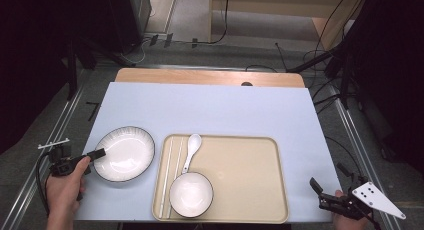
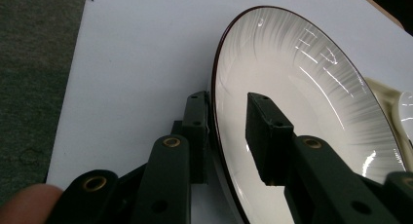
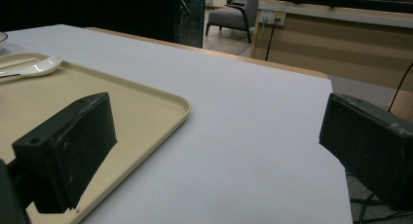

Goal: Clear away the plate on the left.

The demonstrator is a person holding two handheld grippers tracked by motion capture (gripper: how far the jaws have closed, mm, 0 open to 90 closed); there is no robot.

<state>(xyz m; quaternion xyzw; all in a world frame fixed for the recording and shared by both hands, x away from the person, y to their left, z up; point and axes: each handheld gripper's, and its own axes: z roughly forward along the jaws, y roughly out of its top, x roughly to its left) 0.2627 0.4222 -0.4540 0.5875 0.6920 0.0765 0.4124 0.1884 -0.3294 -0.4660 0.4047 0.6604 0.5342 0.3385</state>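
Observation:
A white plate (image 1: pixel 125 152) with a dark rim lies on the pale blue table top, left of a beige tray (image 1: pixel 250 165). My left gripper (image 1: pixel 97 154) is at the plate's left edge. In the left gripper view its jaws (image 2: pixel 228 102) straddle the plate's (image 2: pixel 302 102) rim, one outside against the rim and one over the inside with a strip of white showing between, so it is open. My right gripper (image 1: pixel 320 192) rests by the table's front right corner, open wide (image 3: pixel 214 151) with nothing between its fingers.
On the tray a white bowl (image 1: pixel 191 194) sits at the front left, with a white spoon (image 1: pixel 192 147) behind it and chopsticks (image 1: pixel 167 175) along the left side. The tray's corner (image 3: pixel 165 104) and the spoon (image 3: pixel 34 67) lie left of the right gripper.

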